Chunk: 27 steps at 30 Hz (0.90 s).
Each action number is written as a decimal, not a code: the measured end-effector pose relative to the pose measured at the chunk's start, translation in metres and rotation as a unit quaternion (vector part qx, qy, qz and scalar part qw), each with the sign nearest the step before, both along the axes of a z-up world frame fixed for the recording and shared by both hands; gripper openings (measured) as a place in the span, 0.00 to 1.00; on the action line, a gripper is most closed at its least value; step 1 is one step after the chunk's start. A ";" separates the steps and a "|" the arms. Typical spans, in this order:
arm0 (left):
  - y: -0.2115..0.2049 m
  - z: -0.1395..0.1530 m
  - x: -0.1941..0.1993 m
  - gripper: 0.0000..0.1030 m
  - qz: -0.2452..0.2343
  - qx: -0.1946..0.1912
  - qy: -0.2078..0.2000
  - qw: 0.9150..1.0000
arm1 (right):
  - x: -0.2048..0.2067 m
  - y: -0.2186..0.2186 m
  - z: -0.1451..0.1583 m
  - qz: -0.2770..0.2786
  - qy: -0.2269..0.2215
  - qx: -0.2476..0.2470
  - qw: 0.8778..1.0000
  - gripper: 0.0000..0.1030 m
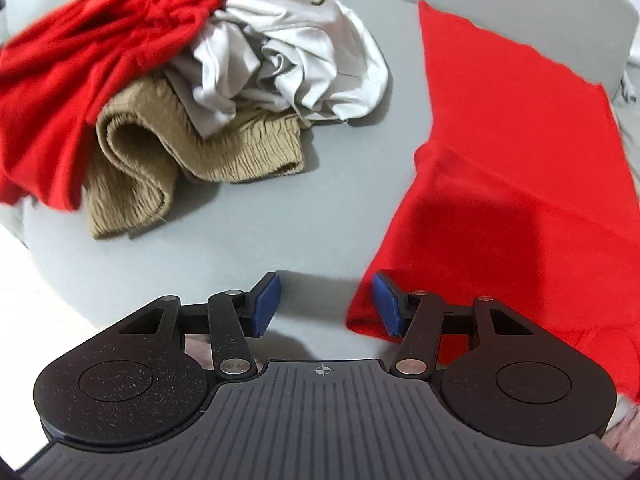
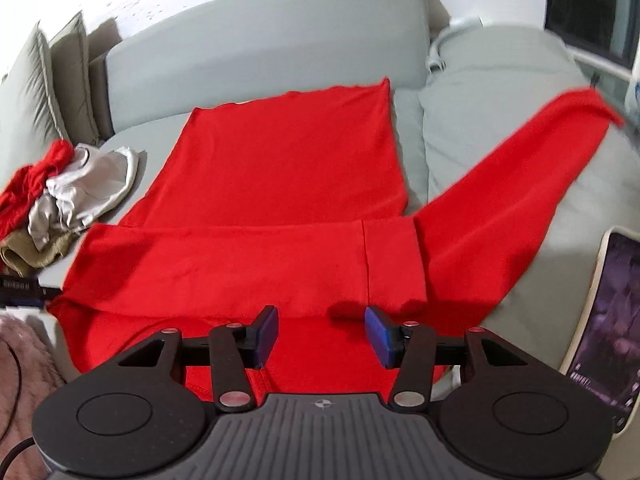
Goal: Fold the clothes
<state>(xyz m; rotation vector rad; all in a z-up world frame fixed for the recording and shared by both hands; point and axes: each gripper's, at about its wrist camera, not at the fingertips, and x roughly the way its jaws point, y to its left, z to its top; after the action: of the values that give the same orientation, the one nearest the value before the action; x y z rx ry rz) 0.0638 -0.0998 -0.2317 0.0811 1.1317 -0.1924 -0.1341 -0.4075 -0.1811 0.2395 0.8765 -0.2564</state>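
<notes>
**Me:** Two grippers, and both are spread wide with nothing in them. My left gripper (image 1: 326,306) hangs low at the near left edge of the red shirt (image 2: 280,168). My right gripper (image 2: 322,336) hangs over the shirt's near end.

**Helper:** Where does the shirt lie?

**Me:** Flat on the grey sofa (image 2: 260,28), body spread out away from me. One sleeve (image 2: 248,264) lies folded straight across the body. The other sleeve (image 2: 516,196) sticks out to the right, up over a grey cushion (image 2: 500,80).

**Helper:** So it is half folded?

**Me:** It looks that way (I can only judge from how it lies). The out-flung sleeve does not match the folded one, so I think that sleeve wants folding in too.

**Helper:** How do I do that well?

**Me:** Pinch the cloth near the sleeve's end, not the thick middle. Lift it just a little, so the body under it does not drag. Lay it across and keep the edges lined up. Let go only when it lies flat.

**Helper:** And the heap?

**Me:** A pile (image 1: 248,68) sits to the left, well apart from the shirt: crumpled red, white and tan clothes. Keep clear of it. There is a tablet (image 2: 604,312) at my right too, so swing gently.
</notes>
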 end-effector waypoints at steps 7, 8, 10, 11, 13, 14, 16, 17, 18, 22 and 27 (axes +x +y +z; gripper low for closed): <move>0.001 -0.001 -0.007 0.59 0.005 -0.016 -0.011 1.000 | 0.000 -0.001 -0.003 0.004 0.014 -0.011 1.000 0.47; 0.002 0.003 -0.014 0.59 0.004 -0.025 -0.009 1.000 | -0.001 -0.002 -0.003 0.000 0.013 -0.009 1.000 0.47; 0.005 0.012 -0.027 0.58 0.002 -0.041 -0.005 0.999 | -0.002 -0.006 -0.003 -0.009 0.011 -0.003 1.000 0.47; 0.005 0.017 -0.035 0.57 -0.002 -0.047 0.000 0.999 | -0.003 -0.006 -0.004 -0.010 0.009 -0.002 1.000 0.47; 0.003 0.026 -0.054 0.57 -0.010 -0.064 0.014 0.998 | -0.003 -0.006 -0.003 -0.011 0.006 -0.002 1.000 0.47; 0.001 0.028 -0.062 0.56 -0.013 -0.081 0.024 0.996 | -0.003 -0.006 -0.004 -0.010 0.006 -0.002 1.000 0.47; 0.000 0.024 -0.064 0.54 0.009 -0.104 0.040 0.994 | -0.001 -0.005 -0.005 -0.008 0.007 -0.002 1.000 0.47; 0.000 0.020 -0.064 0.53 0.028 -0.120 0.051 0.991 | -0.001 -0.004 -0.005 -0.006 0.007 -0.002 1.000 0.47; 0.001 0.016 -0.061 0.53 0.040 -0.130 0.053 0.989 | 0.000 -0.003 -0.005 -0.005 0.007 -0.002 1.000 0.47; 0.007 0.003 -0.049 0.50 0.109 -0.155 0.070 0.979 | -0.004 0.006 0.003 0.026 -0.008 0.009 1.000 0.47; 0.011 0.010 -0.053 0.49 0.127 -0.140 0.046 0.981 | -0.006 0.047 0.011 0.129 -0.016 0.101 0.986 0.46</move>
<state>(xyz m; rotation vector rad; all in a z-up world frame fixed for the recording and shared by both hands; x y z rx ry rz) 0.0112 -0.0888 -0.2219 -0.3248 1.1857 -0.1265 -0.1406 -0.3608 -0.1699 0.3142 0.8915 0.0786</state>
